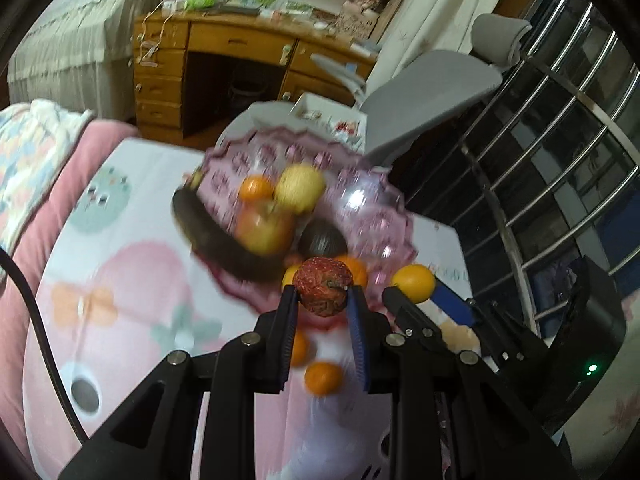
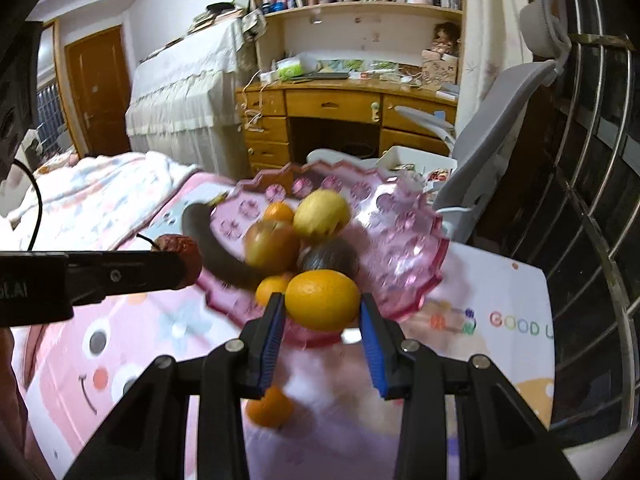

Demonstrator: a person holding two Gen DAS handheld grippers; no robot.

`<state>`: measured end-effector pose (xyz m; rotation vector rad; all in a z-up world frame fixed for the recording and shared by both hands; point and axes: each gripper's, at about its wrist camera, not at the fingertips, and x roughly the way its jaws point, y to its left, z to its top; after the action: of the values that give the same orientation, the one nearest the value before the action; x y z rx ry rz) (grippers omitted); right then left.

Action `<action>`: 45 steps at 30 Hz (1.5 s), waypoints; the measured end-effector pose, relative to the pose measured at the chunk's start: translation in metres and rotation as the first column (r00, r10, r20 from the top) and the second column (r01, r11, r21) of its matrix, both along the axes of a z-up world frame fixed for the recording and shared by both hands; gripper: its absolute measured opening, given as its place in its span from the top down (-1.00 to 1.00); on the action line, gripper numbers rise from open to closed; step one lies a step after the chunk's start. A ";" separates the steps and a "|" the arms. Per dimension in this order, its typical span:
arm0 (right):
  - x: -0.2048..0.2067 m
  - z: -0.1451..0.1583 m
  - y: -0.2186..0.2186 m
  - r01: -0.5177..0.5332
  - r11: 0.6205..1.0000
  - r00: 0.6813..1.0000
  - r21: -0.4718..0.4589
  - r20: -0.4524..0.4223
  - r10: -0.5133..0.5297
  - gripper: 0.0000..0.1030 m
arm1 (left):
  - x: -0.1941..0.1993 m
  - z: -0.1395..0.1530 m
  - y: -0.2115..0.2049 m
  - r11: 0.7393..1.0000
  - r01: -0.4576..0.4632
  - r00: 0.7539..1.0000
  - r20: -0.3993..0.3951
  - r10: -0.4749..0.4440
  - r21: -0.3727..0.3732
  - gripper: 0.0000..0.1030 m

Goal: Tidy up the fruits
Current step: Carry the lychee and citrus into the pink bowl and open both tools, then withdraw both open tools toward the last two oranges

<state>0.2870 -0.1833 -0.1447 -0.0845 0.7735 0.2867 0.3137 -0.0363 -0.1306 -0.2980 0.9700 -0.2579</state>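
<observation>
While over the pink bowl [image 2: 420, 240], wrinkled red fruit [image 1: 323, 286] and orange [image 2: 322, 300] each clamped between jaws.

**Gripper hardware: appearance**

The left gripper [image 1: 322, 294] and right gripper [image 2: 322, 312] share one construction: matte black linkage arms with triangular cut-outs, joined by round silver screws at each pivot. Each finger carries a blue ribbed pad [image 2: 269, 344] on its inner face. A black cable [image 1: 44, 344] runs beside the left unit. Partial white lettering marks the left gripper's side in the right wrist view.
</observation>
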 end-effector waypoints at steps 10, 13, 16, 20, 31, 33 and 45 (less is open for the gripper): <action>0.050 0.010 -0.013 0.077 0.997 0.996 0.028 0.039 -0.078 0.27 | 0.064 0.010 -0.009 1.000 -0.028 0.999 0.044 0.027 0.012 0.55; 0.059 0.006 -0.016 0.090 0.996 0.995 0.019 0.030 -0.091 0.27 | 0.074 0.003 -0.012 1.000 -0.012 1.000 0.019 0.012 0.022 0.54; 0.064 0.000 -0.018 0.098 0.995 0.995 0.029 0.003 -0.098 0.08 | 0.076 -0.001 -0.010 0.999 -0.021 1.000 0.010 0.020 0.034 0.42; 0.059 0.000 -0.022 0.116 0.991 0.993 0.064 0.001 -0.116 -0.21 | 0.071 -0.003 -0.004 1.000 -0.017 1.000 0.001 0.017 0.023 0.05; 0.010 -0.004 -0.019 0.171 0.982 0.985 0.077 0.015 -0.173 -0.31 | 0.021 -0.022 0.033 0.999 0.031 0.998 -0.054 -0.032 -0.015 -0.20; -0.003 -0.006 -0.016 0.178 0.982 0.984 0.070 0.022 -0.179 -0.31 | 0.014 -0.027 0.040 0.999 0.045 0.997 -0.067 -0.047 -0.028 -0.26; -0.053 -0.037 0.000 0.141 0.989 0.990 0.042 -0.015 -0.141 -0.32 | -0.001 -0.080 0.048 0.993 0.112 0.968 -0.220 -0.116 -0.032 -0.38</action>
<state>0.2340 -0.1830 -0.1816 0.0124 0.7812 0.1695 0.3128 0.0120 -0.2110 -0.2932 1.2082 -0.3447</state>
